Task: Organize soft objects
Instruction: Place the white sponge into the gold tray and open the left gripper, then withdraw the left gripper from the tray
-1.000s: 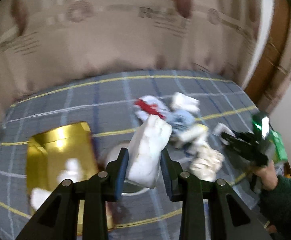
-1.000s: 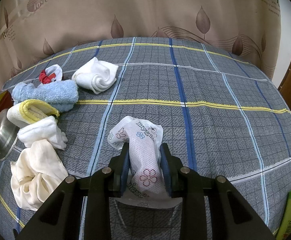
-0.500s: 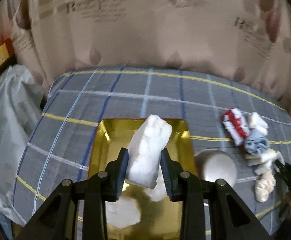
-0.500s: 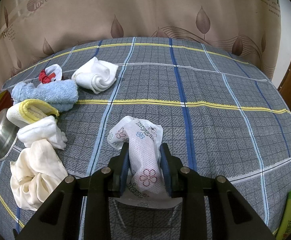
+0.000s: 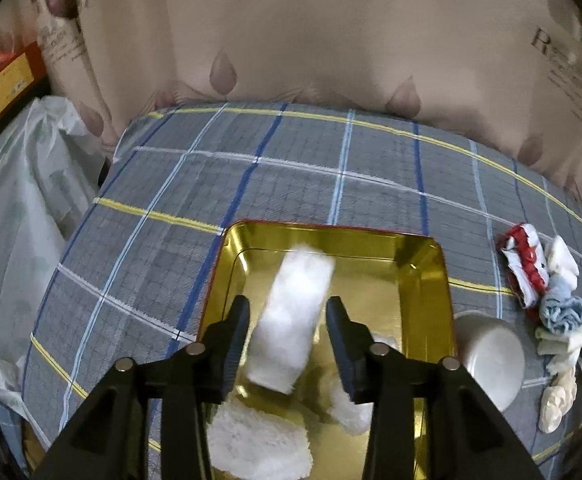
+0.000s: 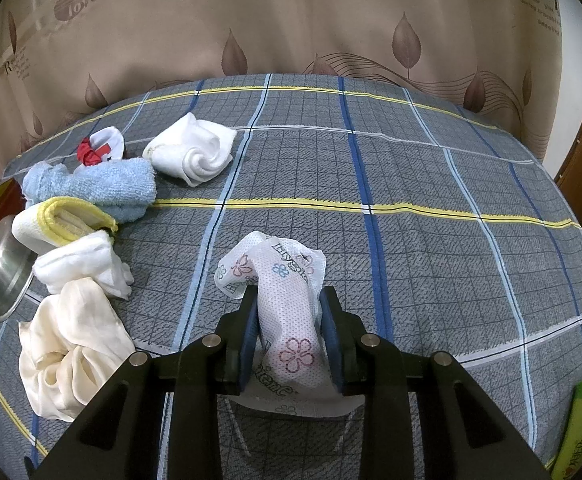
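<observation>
So since a second ago the left gripper swings away from the pile of cloths and ends up over the gold tray, and its jaws have just been opening, with gaps showing on both sides of the white rolled towel, so the towel looks let go and blurred, probably dropping. Meanwhile the right gripper hasn't budged, clamped on the floral tissue pack over the plaid bedspread. Biggest risk imo: the towel lands on the two white cloths already at the tray's near end and rolls off. Also that pack is floppy plastic and could slip out. Hard to tell: whether the towel touches the tray yet, and the tray's near edge is hidden behind the fingers. The white cup just right of the tray is cut off too.
</observation>
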A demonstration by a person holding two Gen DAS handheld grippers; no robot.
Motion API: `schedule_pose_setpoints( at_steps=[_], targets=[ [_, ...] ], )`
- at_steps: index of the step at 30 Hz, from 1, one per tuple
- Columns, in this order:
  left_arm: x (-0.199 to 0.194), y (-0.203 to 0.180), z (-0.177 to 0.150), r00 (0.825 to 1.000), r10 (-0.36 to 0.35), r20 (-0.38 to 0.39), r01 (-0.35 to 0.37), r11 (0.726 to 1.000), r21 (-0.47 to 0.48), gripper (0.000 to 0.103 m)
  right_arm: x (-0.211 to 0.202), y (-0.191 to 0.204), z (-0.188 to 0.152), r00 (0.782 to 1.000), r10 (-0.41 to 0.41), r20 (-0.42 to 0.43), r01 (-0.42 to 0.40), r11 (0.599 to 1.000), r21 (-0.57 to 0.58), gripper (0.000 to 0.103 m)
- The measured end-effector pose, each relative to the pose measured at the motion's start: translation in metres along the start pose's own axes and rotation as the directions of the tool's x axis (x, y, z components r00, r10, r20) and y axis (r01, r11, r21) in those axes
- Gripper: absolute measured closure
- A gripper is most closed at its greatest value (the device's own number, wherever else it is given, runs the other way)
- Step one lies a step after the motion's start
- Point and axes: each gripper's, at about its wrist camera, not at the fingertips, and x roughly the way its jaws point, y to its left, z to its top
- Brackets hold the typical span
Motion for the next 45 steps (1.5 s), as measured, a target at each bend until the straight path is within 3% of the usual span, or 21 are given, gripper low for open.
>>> schedule_pose_setpoints(
  at_steps=[12, 23, 35, 45],
  targets=[
    [-0.014, 0.01, -0.008, 1.0, -0.014, 0.0, 0.014, 0.999, -0.033, 0.057, 0.0, 0.0, 0.0, 1.0, -0.004, 0.0, 0.004, 1.0, -0.004, 0.075],
    [-0.051, 0.029, -0.048, 0.998, -0.044, 0.035, 0.046, 0.998, -0.051, 0.057, 0.0, 0.001, 0.0, 1.0, -0.012, -0.002, 0.012, 1.0, -0.007, 0.073],
    [-0.067, 0.034, -0.086, 0.995, 0.036, 0.089, -0.034, 0.999, -0.019, 0.057, 0.0, 0.004, 0.0, 1.0, -0.017, -0.004, 0.017, 1.0, -0.013, 0.073],
    [-0.063, 0.048, -0.098, 0.995, 0.035, 0.089, -0.03, 0.998, -0.056, 0.057, -0.005, 0.0, 0.004, 0.998, -0.053, -0.026, 0.052, 0.998, -0.017, 0.078]
  ],
)
